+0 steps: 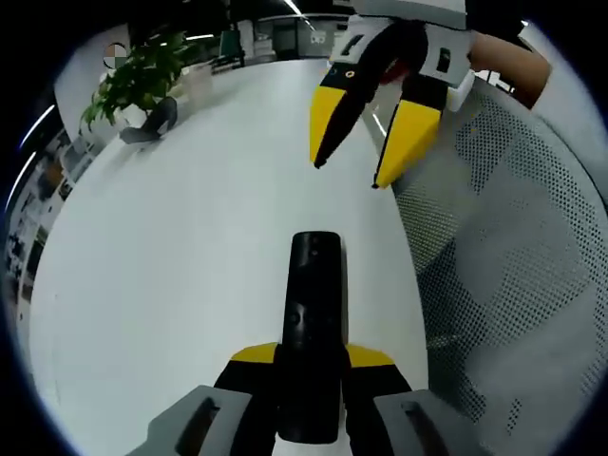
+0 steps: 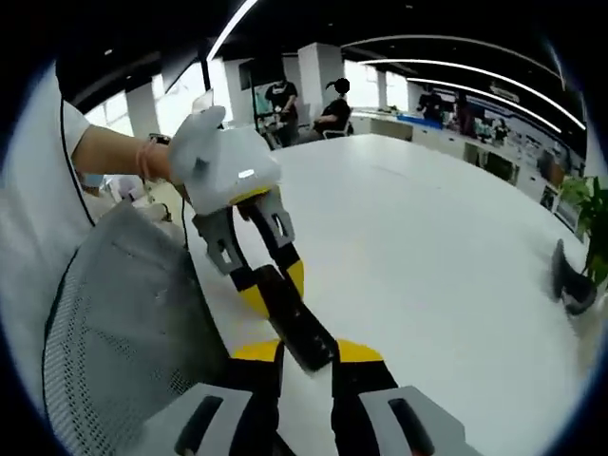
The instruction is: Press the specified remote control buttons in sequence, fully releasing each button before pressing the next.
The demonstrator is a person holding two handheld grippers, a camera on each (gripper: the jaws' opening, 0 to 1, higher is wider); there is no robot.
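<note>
— Remote control: how many do you count?

— One. A slim black bar, gripped at its near end between the yellow-tipped jaws of the left gripper. In the left gripper view its long axis runs straight away from the camera, far end pointing out over the white table.

— And in the right gripper view?

— Same remote, seen from the other side. It slants from the left gripper down toward the camera, its free end lying just between the tips of the right gripper. Whether those tips touch it, I cannot tell.

— The tongs, then?

— Two grippers. The left one is pinching the remote. The right gripper, seen from the left gripper view, hangs above the table beyond the remote's far end with its two yellow jaws spread apart, holding nothing.

— Anything else countable?

— One mesh chair back beside the table, one potted plant at the far edge, one dark curved object next to it. A person's hand holds the left gripper's white body.
</note>
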